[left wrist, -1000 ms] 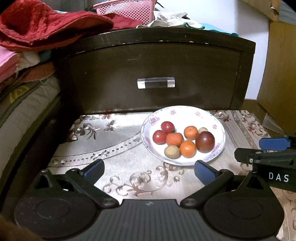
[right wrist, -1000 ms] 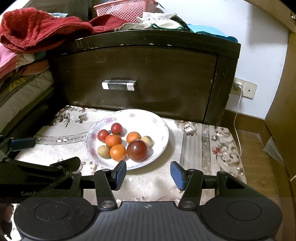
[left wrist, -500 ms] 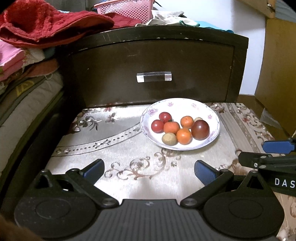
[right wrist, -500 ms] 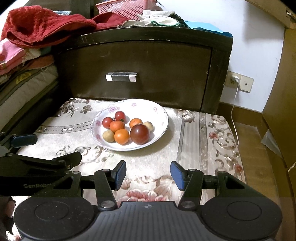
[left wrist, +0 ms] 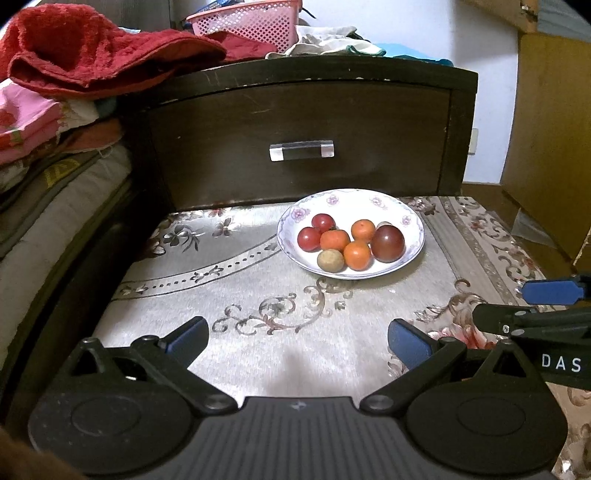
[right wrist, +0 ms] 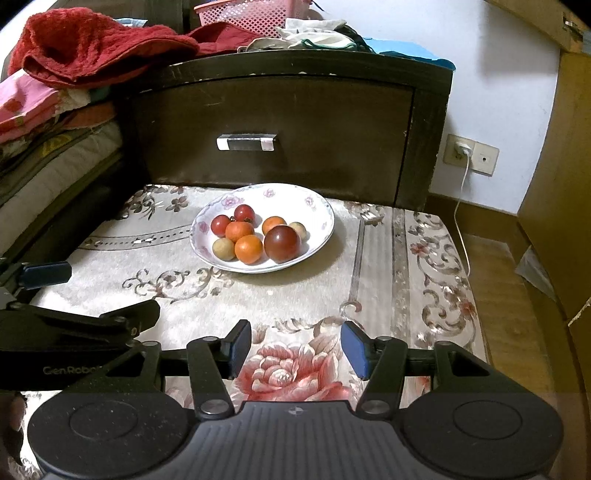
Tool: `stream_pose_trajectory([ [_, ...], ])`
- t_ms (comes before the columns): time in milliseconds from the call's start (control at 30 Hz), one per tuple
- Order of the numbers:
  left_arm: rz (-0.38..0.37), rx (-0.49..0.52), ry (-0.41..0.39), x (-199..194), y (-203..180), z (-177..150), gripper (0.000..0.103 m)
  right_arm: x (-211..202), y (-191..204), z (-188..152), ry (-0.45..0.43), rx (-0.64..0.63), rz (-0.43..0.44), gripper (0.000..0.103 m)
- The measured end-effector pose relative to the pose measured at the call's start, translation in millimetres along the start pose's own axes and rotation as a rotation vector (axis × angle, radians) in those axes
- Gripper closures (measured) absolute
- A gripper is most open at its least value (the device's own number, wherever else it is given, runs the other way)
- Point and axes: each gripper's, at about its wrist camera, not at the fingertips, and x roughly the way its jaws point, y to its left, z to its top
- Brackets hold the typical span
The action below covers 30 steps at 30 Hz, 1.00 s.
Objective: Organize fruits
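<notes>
A white floral plate [left wrist: 408,214] [right wrist: 317,206] sits on the patterned cloth near the dark drawer. It holds several fruits: a large dark red tomato [left wrist: 388,238] [right wrist: 282,244], small oranges [left wrist: 357,254] [right wrist: 248,249], small red tomatoes [left wrist: 308,238] [right wrist: 220,225] and brownish round fruits [left wrist: 330,260] [right wrist: 223,248]. My left gripper [left wrist: 297,339] is open and empty, well short of the plate. My right gripper [right wrist: 295,350] is open and empty, also short of the plate. Each gripper shows at the edge of the other's view.
A dark wooden drawer front with a clear handle [left wrist: 301,150] stands right behind the plate. Red towels [left wrist: 92,51] and a pink basket [left wrist: 247,22] lie on top. Bedding is stacked at the left [left wrist: 44,177]. A wall socket with a cable [right wrist: 461,153] is at the right.
Both grippers have pulled back from the plate, which now looks smaller and farther away. Both stay open and empty. The fruits have not moved.
</notes>
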Motion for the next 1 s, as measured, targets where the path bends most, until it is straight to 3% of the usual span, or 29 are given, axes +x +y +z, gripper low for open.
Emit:
stream_pose_trajectory([
  [1000, 0.011, 0.013, 0.034, -14.9, -0.3, -16.0, 0.0, -10.8, 10.0, -17.5, 0.036, -0.007, -0.013, 0.052],
])
